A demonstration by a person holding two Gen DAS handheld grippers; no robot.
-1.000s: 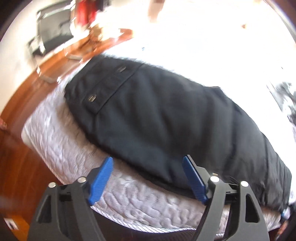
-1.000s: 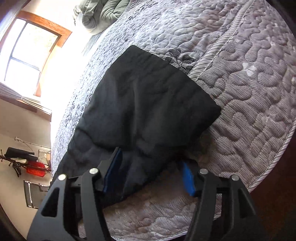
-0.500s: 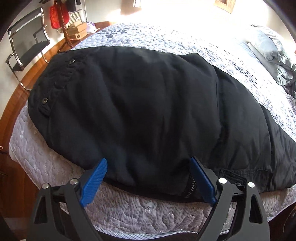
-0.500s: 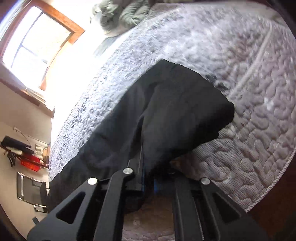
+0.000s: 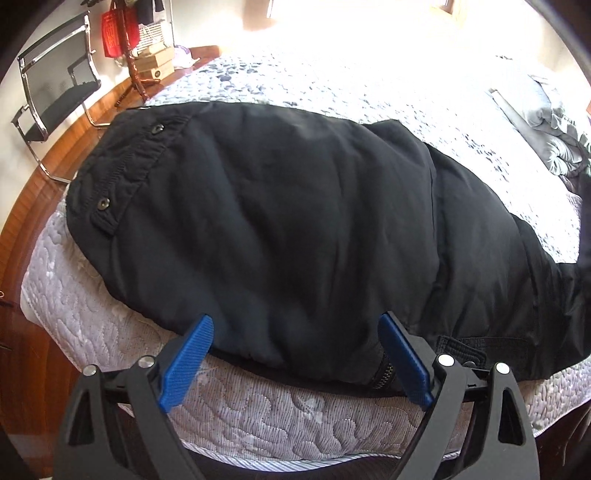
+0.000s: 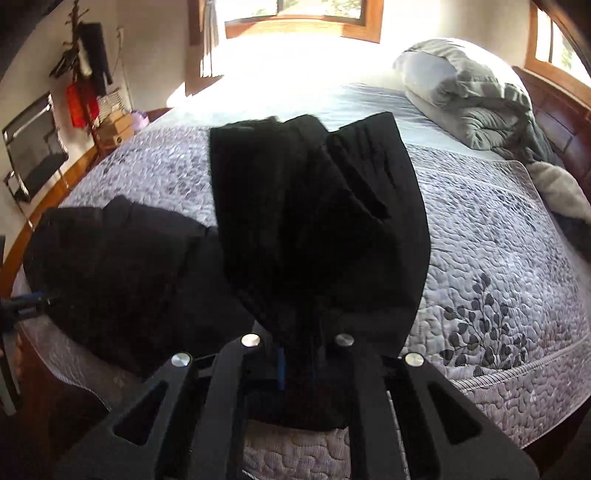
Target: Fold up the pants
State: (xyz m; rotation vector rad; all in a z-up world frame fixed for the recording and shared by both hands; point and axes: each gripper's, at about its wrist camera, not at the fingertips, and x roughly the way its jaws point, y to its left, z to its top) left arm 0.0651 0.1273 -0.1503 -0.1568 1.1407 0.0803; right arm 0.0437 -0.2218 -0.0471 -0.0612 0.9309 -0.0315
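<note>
Black pants point(image 5: 280, 229) lie across a grey quilted bedspread point(image 6: 498, 266) near a sunlit window point(image 6: 303, 14); right gripper point(image 6: 297, 363) pinches their lifted leg ends, left gripper point(image 5: 295, 354) spread wide

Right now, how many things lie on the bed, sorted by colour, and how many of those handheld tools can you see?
Black: 1, the pants
Grey: 1, the bundled duvet
Tools: 2, the left tool open at the waistband, the right tool shut on the pants' legs
Total: 4
</note>
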